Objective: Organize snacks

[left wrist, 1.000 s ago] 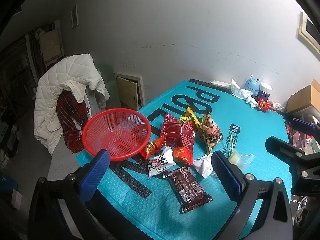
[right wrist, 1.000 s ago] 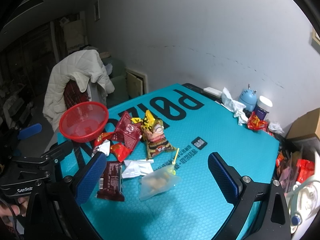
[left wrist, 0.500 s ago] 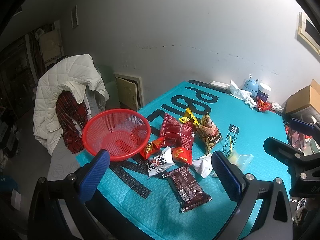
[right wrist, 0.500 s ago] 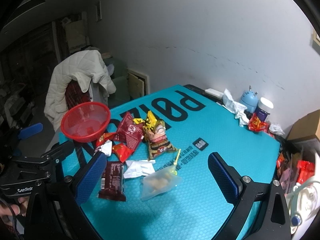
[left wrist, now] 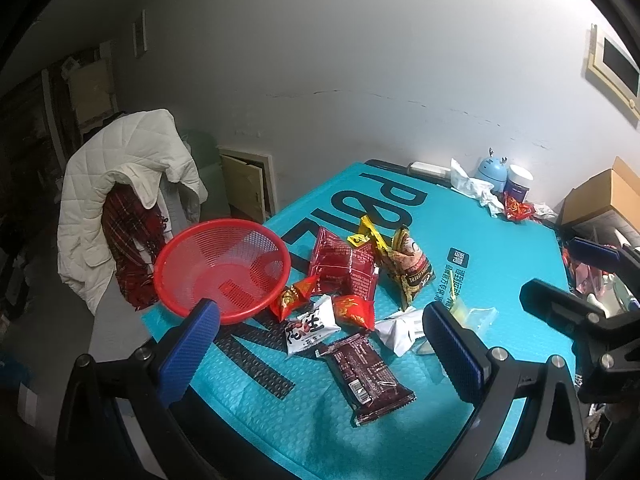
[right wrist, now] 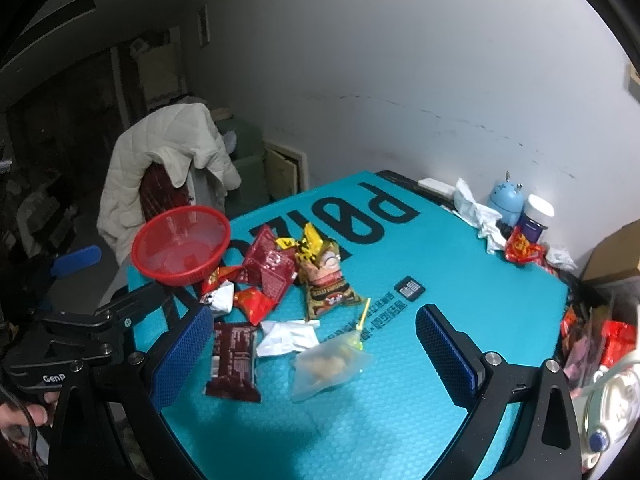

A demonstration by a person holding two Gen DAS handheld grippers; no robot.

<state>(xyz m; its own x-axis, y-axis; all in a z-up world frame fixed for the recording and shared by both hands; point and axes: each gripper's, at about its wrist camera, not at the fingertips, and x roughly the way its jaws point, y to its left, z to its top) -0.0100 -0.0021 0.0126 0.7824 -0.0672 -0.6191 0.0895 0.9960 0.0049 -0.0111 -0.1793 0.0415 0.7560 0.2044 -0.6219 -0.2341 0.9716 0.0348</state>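
Observation:
A red mesh basket (left wrist: 224, 264) (right wrist: 182, 244) sits empty at the left edge of the teal table mat (left wrist: 500, 280). Beside it lie several snack packs: a dark red pouch (left wrist: 344, 268), a brown-yellow chip bag (left wrist: 408, 264) (right wrist: 324, 280), two small red packets (left wrist: 354, 310), a white packet (left wrist: 310, 326), a dark chocolate bar (left wrist: 366, 374) (right wrist: 234, 354), a white wrapper (right wrist: 288, 336) and a clear bag (right wrist: 328, 364). My left gripper (left wrist: 320, 354) hovers open above the near packs. My right gripper (right wrist: 312, 356) hovers open over the clear bag. Neither holds anything.
At the table's far right stand a blue figurine (left wrist: 494, 168), a white-lidded jar (left wrist: 518, 186), crumpled tissue and a red wrapper (left wrist: 516, 210). A cardboard box (left wrist: 604, 196) is at the right. A chair with a white jacket (left wrist: 120, 176) stands left of the basket.
Both grippers have shifted only slightly; the snacks appear a touch farther from both cameras. Nothing on the table has moved.

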